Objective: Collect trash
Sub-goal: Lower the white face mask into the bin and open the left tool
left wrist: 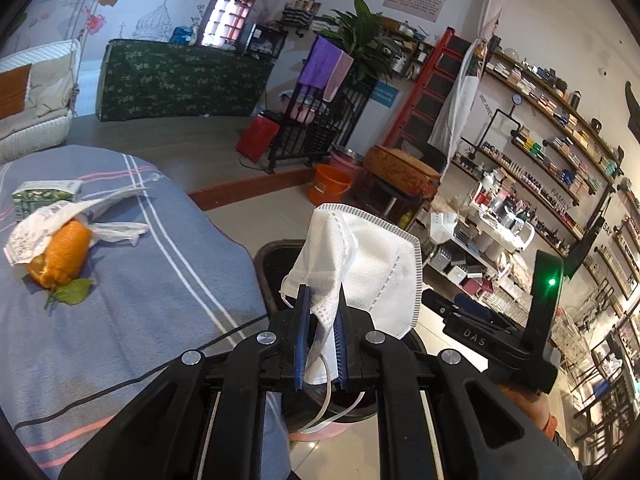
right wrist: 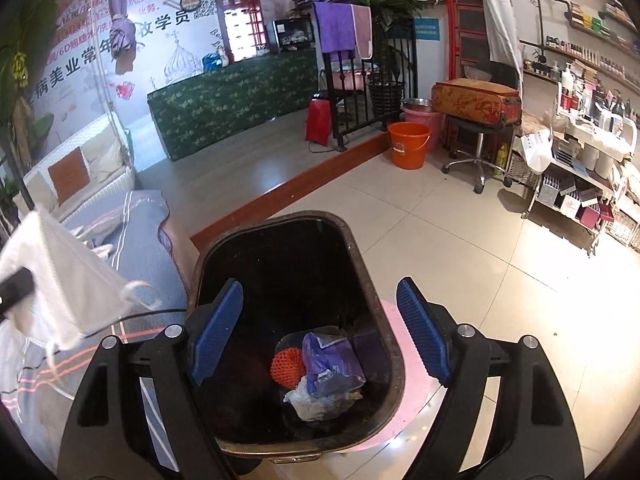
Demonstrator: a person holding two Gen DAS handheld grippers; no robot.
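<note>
My left gripper (left wrist: 322, 292) is shut on a white folded face mask (left wrist: 372, 264), whose ear loops dangle below the blue pads. The mask hangs near the bed's edge, with the dark trash bin (left wrist: 272, 264) just behind it. In the right wrist view my right gripper (right wrist: 320, 320) stands open over the bin (right wrist: 360, 248) with nothing between its fingers. Down in the bin lie an orange net (right wrist: 286, 366), a purple wrapper (right wrist: 332, 360) and crumpled plastic (right wrist: 316, 400). The mask (right wrist: 52, 280) shows at the left edge there.
On the grey striped bed cover (left wrist: 160, 280) lie an orange fruit with a leaf (left wrist: 60, 256), a white plastic bag (left wrist: 52, 220) and a green carton (left wrist: 44, 194). On the tiled floor stand an orange bucket (right wrist: 408, 144), a stool bearing a suitcase (right wrist: 476, 104) and a stocked trolley (right wrist: 580, 168).
</note>
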